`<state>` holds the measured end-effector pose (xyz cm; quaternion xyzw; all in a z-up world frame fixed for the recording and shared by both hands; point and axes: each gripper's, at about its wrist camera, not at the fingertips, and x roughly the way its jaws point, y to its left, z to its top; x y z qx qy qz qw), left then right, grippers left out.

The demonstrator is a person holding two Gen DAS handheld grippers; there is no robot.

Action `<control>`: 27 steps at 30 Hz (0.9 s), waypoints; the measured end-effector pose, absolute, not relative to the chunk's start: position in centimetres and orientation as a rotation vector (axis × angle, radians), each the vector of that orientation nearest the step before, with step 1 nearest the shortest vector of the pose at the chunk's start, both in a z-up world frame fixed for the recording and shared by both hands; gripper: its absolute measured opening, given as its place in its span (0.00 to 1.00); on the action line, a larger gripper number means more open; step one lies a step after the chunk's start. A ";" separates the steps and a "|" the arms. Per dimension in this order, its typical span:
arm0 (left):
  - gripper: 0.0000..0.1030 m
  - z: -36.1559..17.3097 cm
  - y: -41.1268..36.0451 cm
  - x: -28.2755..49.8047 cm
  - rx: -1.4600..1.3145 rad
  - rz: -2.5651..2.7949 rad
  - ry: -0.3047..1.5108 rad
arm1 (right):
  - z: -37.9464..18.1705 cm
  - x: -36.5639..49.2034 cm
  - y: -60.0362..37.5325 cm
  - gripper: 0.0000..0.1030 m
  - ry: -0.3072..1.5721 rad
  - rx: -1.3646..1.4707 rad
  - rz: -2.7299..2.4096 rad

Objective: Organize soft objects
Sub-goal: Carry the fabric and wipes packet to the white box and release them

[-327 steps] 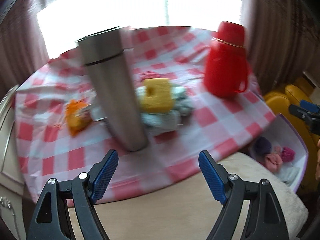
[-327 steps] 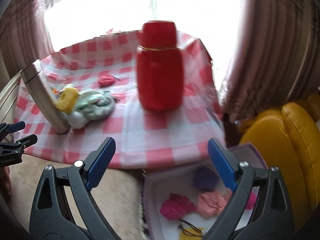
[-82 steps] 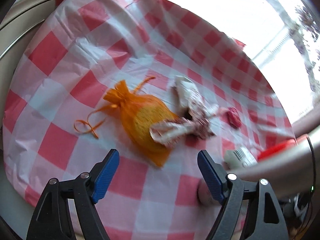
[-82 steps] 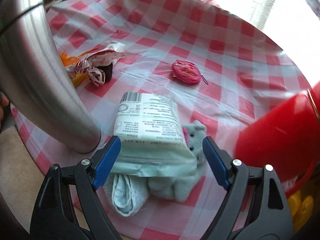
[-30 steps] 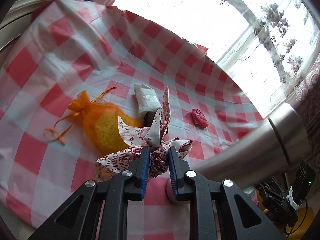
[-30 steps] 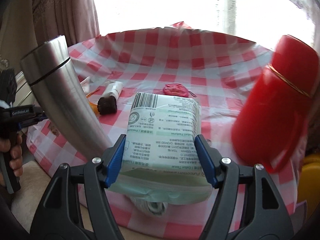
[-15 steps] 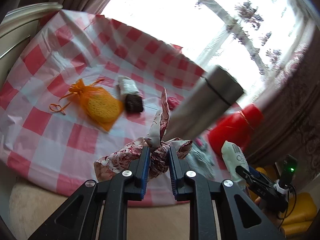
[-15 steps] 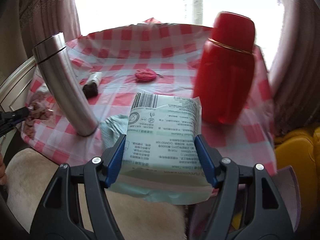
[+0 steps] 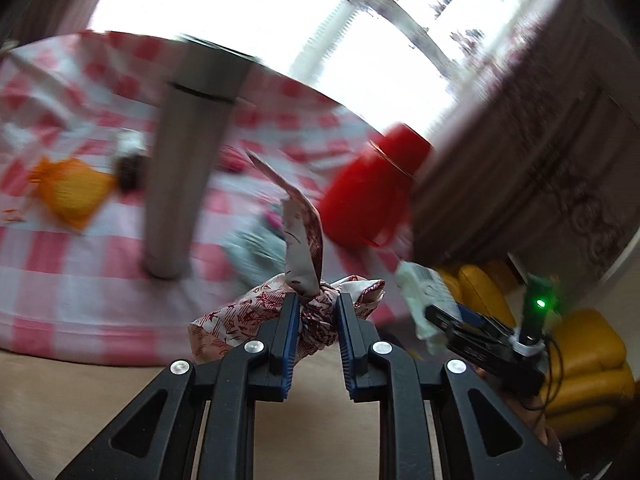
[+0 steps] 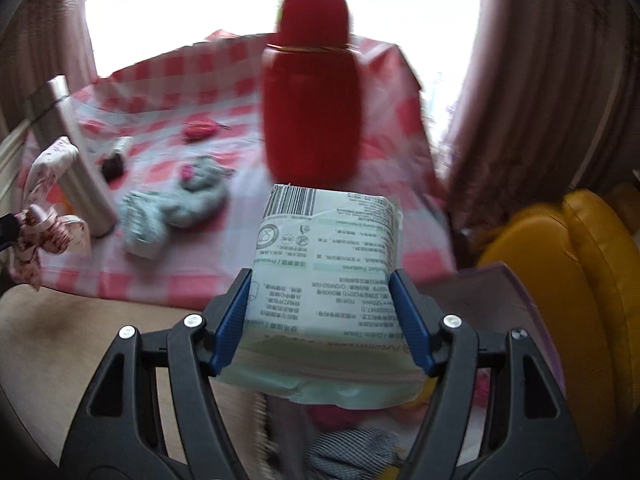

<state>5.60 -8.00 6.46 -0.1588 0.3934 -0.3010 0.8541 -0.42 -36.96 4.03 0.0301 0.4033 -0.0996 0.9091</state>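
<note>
**Both grippers loaded beside the checked table**

The left gripper [image 9: 316,320] is clamped narrowly on a knotted red-patterned cloth [image 9: 304,276], whose free ends stand up and spill to either side of the blue pads; the cloth hangs off the near edge of the checked table [image 9: 60,280]. The right gripper [image 10: 322,312] grips a pale green tissue pack [image 10: 324,276] across its width, jaws partly spread, printed face up, also in front of the table's near edge. On the table a steel flask [image 9: 184,176] stands at the left and a red flask [image 10: 312,112] toward the back right. Between the two flasks lie a grey-green soft toy [image 10: 176,204] and, farther back, a small pink item [image 10: 198,128]. Left of the steel flask lies an orange pouch [image 9: 70,192]. A yellow armchair [image 10: 580,280] stands right of the table.
</note>
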 end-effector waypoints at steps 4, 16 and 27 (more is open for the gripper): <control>0.20 6.2 -12.5 4.6 -0.288 -0.743 0.871 | 3.5 -1.5 -39.3 0.69 0.853 0.084 -0.274; 0.52 5.5 -23.0 1.4 -0.157 -0.990 0.973 | 3.4 -3.2 -43.3 0.70 0.852 0.027 -0.498; 0.72 6.5 -19.2 2.6 -0.134 -0.741 0.897 | 4.0 -3.2 -42.5 0.78 0.841 0.062 -0.455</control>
